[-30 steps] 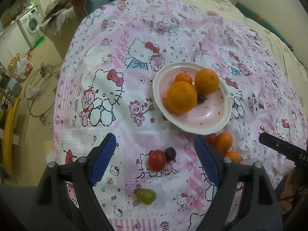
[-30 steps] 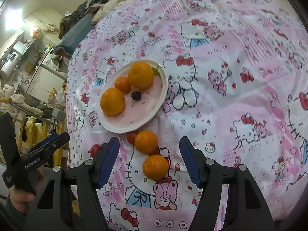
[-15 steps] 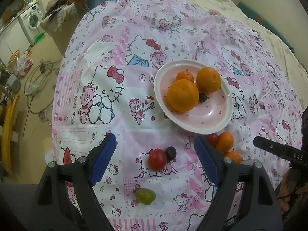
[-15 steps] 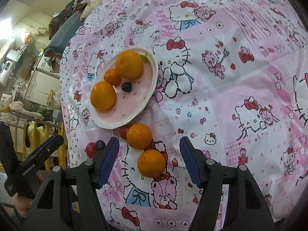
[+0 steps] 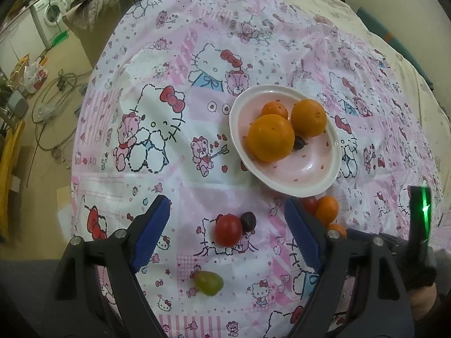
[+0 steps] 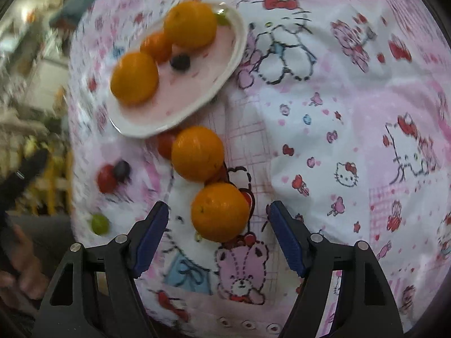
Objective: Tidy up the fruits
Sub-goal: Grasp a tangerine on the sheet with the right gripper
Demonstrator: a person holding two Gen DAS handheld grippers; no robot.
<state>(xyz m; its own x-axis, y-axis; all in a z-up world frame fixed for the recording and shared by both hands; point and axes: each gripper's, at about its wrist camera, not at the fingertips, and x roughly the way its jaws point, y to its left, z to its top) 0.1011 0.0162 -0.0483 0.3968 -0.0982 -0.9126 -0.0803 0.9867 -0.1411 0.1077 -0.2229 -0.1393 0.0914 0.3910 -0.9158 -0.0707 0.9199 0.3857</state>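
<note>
A bed under a pink cartoon-cat sheet carries everything here, and on it, toward the far middle, sits a pale pink plate already holding three oranges and one dark grape. Loose fruit lies on the sheet near the plate's near edge: two more oranges, two red tomatoes, one dark grape and one green grape, so by my count five oranges, two tomatoes and three grapes in all. The relation that matters is in the right wrist view: the nearest loose orange lies just ahead of the right tongs, a touch left of their centre line, with the second loose orange touching or almost touching it on the far side and the plate beyond that, up and to the left. The fruit is round, so no long axis constrains the approach. The right tongs are spreading wider, nothing between the pads yet, and this hand is clearly the nearer one to that orange. The left tongs hang spread and empty over a red tomato and the dark grape touching it, with the green grape nearer still.
</note>
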